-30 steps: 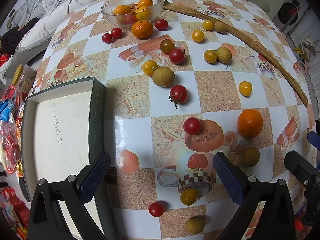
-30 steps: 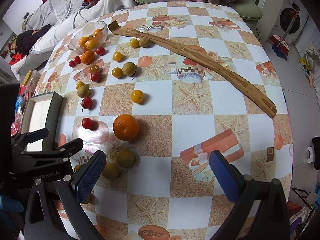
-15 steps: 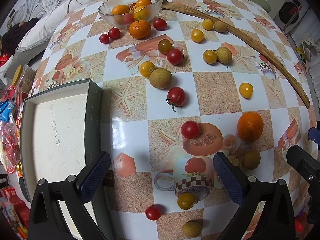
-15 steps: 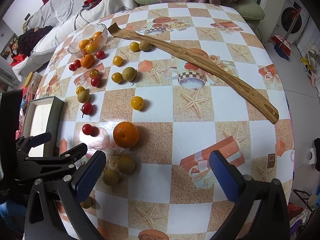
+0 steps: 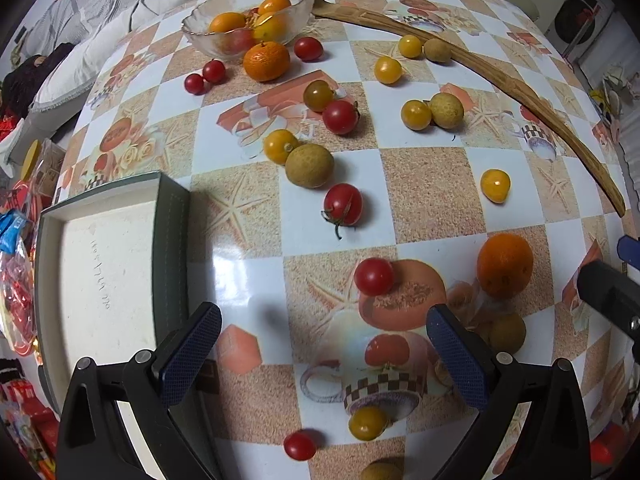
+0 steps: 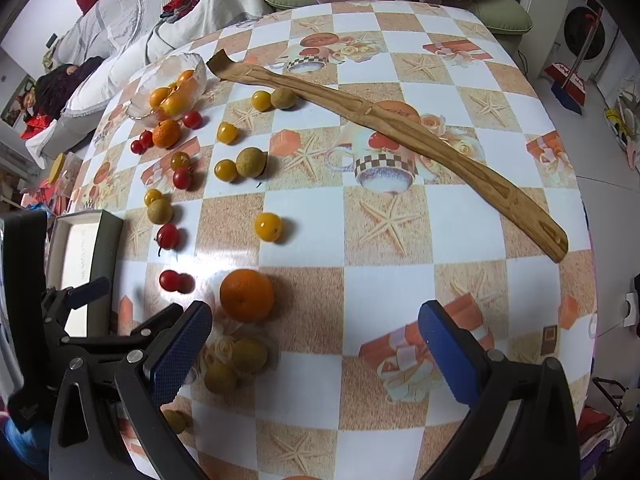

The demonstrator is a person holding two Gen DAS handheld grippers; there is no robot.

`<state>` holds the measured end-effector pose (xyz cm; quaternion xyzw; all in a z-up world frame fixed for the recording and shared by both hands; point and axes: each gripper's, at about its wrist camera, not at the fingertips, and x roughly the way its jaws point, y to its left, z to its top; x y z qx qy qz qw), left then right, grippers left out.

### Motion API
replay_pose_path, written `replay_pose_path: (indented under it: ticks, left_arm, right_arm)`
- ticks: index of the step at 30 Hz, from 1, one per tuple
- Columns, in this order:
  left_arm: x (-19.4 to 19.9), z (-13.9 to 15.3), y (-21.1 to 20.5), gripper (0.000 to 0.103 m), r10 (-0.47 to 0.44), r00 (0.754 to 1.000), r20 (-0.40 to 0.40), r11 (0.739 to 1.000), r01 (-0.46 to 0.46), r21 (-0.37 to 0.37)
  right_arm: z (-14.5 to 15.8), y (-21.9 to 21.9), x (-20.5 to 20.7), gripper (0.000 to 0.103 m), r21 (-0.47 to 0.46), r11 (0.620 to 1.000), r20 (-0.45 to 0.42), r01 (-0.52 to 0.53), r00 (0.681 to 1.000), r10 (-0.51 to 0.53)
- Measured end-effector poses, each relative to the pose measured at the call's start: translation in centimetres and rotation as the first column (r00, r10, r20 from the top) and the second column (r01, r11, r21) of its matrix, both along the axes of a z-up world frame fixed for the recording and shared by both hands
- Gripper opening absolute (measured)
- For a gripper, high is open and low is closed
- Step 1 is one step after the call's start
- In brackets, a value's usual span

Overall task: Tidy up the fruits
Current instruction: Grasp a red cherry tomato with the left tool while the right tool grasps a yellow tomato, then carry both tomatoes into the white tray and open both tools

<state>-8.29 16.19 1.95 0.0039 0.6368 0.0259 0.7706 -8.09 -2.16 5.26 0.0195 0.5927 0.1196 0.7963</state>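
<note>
Fruit scattered loose over desk (image 5: pixel 248 264), likely awaiting sorting; some already in glass bowl (image 5: pixel 248 24) at far edge. Empty box (image 5: pixel 100 280) at left, probably second bin. Left claw (image 5: pixel 324 352) released, jaws wide, nothing held, hovering low over desk, pointed toward red tomato (image 5: pixel 374 276). Right claw (image 6: pixel 316 344) also released, empty, hovering with orange (image 6: pixel 247 295) just ahead of left finger. Wooden stick (image 6: pixel 400 128) lying across far side.

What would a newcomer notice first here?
Loose fruit dots the checkered table: an orange sits near the open right gripper, with red tomatoes, yellow ones and brown fruit beyond. A long wooden stick crosses the far side, a glass bowl holds fruit at the far left, and an empty box lies by the open left gripper.
</note>
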Motion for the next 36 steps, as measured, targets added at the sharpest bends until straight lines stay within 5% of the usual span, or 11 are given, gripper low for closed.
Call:
replay_pose_path:
  ticks: [6, 9, 20, 22, 24, 25, 30, 36]
  left_arm:
    - [0.8, -0.7, -0.2, 0.103, -0.033, 0.999, 0.005, 0.999, 0.033, -0.014]
    - [1.5, -1.1, -0.6, 0.09, -0.047, 0.999, 0.0, 0.999, 0.047, -0.012]
    - [3.2, -1.6, -2.3, 0.079, -0.05, 0.999, 0.017, 0.999, 0.05, -0.015]
    - [3.4, -1.5, -2.3, 0.071, -0.044, 0.999, 0.022, 0.998, 0.045, -0.039]
    - [3.4, -1.5, -3.5, 0.062, -0.05, 0.998, 0.032, 0.998, 0.051, -0.039]
    - [3.3, -1.4, -3.7, 0.059, -0.054, 0.998, 0.039, 0.997, 0.056, -0.046]
    - [3.1, -0.9, -4.7, 0.022, -0.058, 0.996, 0.064, 0.995, 0.063, -0.08]
    - [2.6, 0.0, -2.9, 0.022, -0.042, 0.997, 0.069, 0.987, 0.052, -0.152]
  right_arm:
    - [-0.9, 0.1, 2.2, 0.094, 0.039, 0.999, -0.026, 0.006, 1.0, -0.005]
    - [-1.4, 0.5, 3.4, 0.086, 0.046, 0.999, -0.035, 0.0, 0.999, 0.002]
    - [-4.1, 4.7, 5.7, 0.071, -0.019, 0.989, -0.069, -0.145, 0.987, 0.143]
    - [-4.1, 5.4, 5.4, 0.058, -0.06, 0.983, -0.057, -0.175, 0.984, 0.171]
    - [-4.0, 5.8, 5.3, 0.027, -0.068, 0.978, -0.051, -0.197, 0.98, 0.194]
    - [-3.9, 5.8, 5.3, 0.022, -0.057, 0.978, -0.055, -0.198, 0.979, 0.195]
    - [-3.4, 4.5, 5.3, 0.023, 0.025, 0.99, -0.058, -0.138, 0.989, 0.139]
    - [-2.0, 3.2, 3.7, 0.023, 0.09, 0.99, -0.046, -0.107, 0.993, 0.111]
